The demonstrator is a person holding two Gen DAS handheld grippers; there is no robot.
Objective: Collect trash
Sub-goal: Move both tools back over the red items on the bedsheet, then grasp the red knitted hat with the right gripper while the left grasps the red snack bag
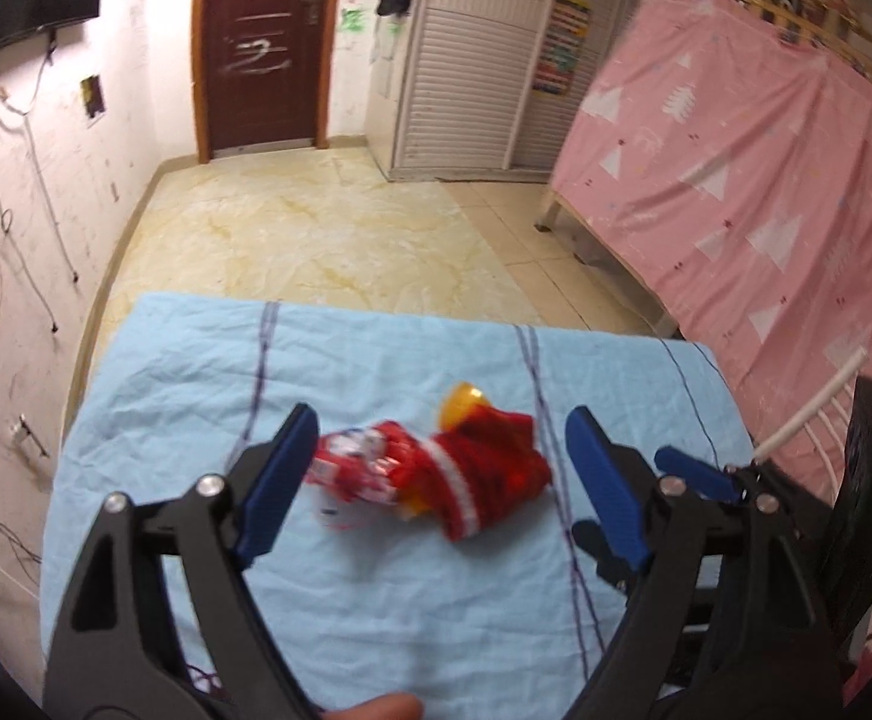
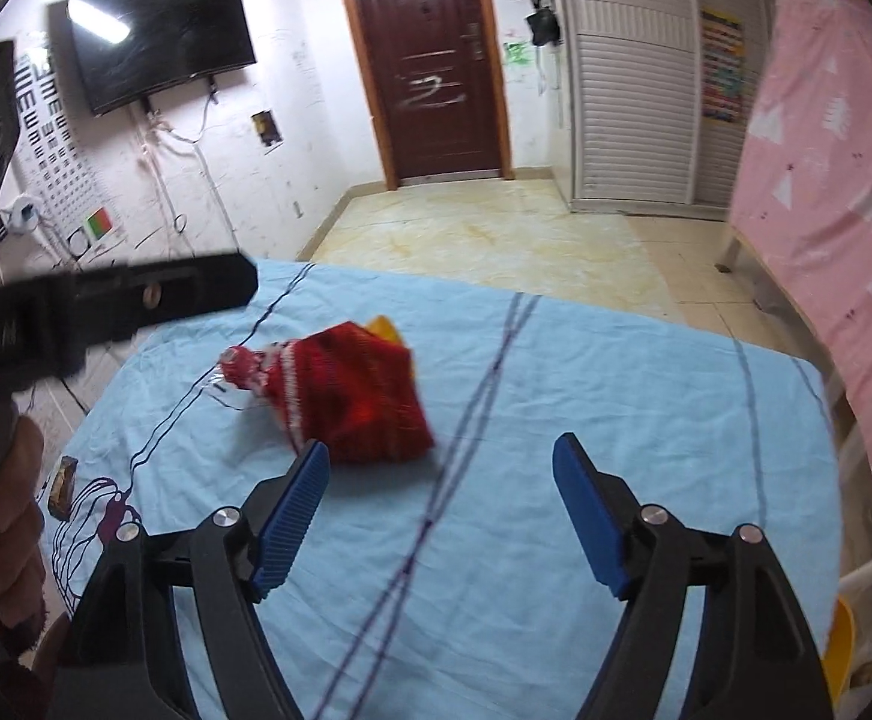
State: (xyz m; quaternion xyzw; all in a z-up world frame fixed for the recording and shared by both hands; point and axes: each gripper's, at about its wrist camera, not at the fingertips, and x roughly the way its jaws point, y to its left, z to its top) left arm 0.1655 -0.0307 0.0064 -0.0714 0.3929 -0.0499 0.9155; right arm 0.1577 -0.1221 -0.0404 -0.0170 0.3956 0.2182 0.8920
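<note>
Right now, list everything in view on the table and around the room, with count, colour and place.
red bag: one, red with a white band, lying mid-table
wrappers: a bunch, red and white, at the bag's mouth, number unclear
yellow thing: one, partly behind the bag, what it is unclear
small packet: one, brown, near the table's left edge in the right wrist view
tablecloth: one, light blue with dark lines, covering the table
door: one, dark brown, far wall
television: one, black, on the wall left of the door
wardrobe: one, white, slatted, right of the door
pink sheet: one, with white trees, hanging at right
left gripper: open, holding nothing
right gripper: open, holding nothing
hand: one, on the left gripper's handle
</note>
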